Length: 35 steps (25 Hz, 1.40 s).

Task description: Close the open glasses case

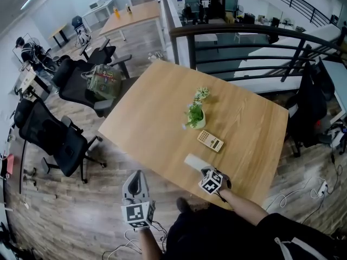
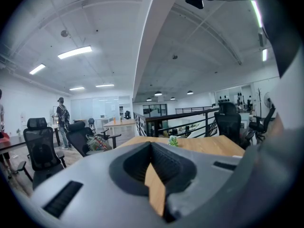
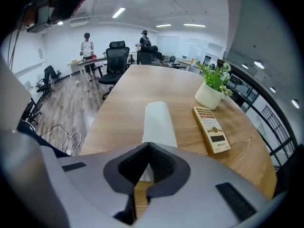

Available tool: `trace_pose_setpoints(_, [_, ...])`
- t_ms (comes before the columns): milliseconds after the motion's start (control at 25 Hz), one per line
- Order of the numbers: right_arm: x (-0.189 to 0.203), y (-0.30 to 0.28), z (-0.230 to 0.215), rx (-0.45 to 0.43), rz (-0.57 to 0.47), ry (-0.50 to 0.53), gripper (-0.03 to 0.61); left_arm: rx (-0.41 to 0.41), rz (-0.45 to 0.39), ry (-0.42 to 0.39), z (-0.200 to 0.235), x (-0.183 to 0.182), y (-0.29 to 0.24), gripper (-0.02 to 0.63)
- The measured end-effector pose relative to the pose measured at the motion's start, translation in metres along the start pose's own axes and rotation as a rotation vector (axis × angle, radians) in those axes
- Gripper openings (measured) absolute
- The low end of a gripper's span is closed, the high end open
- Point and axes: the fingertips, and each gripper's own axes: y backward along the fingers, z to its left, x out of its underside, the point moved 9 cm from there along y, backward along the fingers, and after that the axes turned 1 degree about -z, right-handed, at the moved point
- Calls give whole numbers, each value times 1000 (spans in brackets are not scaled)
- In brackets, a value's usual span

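Pale grey oblong glasses case (image 3: 156,120) looks shut on wooden surface (image 3: 118,99); task prob. done; right gripper (image 3: 148,151) & left gripper (image 2: 152,148): fingers together, empty.

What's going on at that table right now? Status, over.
Left tool shut, empty, off the table. Right tool shut, at near end of glasses case. Case lies flat, looks closed. Calculator and plant beside it, not blocking.

I see one light wooden table (image 1: 162,118) carrying three things toward its near side. A small green plant in a pale round pot (image 1: 196,112) stands upright near the middle. A tan rectangular calculator (image 1: 210,141) lies flat just beside it, keys up — and a pale oblong glasses case (image 1: 194,161) lies flat by the near edge, apart from the calculator.
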Motion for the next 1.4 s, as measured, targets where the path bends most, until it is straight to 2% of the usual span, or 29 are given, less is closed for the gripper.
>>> trace_pose_setpoints(120, [0, -1, -1, -13, -5, -33, 15, -3, -3, -1, 2, 0, 0, 0])
trace_pose_setpoints(280, [-2, -4, -7, -31, 37, -76, 15, -1, -9, -1, 1, 1, -2, 0])
trace_pose_setpoints(360, [-12, 5, -13, -30, 12, -104, 15, 3, -15, 2, 0, 0, -4, 0])
trace_pose_setpoints(520, [-41, 53, -32, -16, -200, -152, 15, 15, -18, 7, -4, -3, -7, 0])
trace_pose_setpoints(680, [-70, 130, -63, 39, -518, -259, 15, 9, -23, 26, -3, -9, -11, 0])
trace_pose_setpoints(800, [-87, 201, -83, 157, -745, -282, 15, 13, -36, 25, -2, -13, -14, 0])
trace_pose_setpoints(920, [-95, 264, -96, 308, -903, -223, 15, 21, -39, 20, -2, -18, -18, 0])
trace_pose_setpoints(1000, [-97, 296, -99, 391, -957, -178, 15, 27, -47, 18, -2, -21, -19, 0])
trace_pose_setpoints(1080, [-97, 315, -101, 436, -981, -166, 15, 33, -57, 15, -4, -24, -21, 0])
trace_pose_setpoints(1400, [-94, 325, -106, 446, -982, -231, 15, 46, -64, 5, -6, -28, -29, 0])
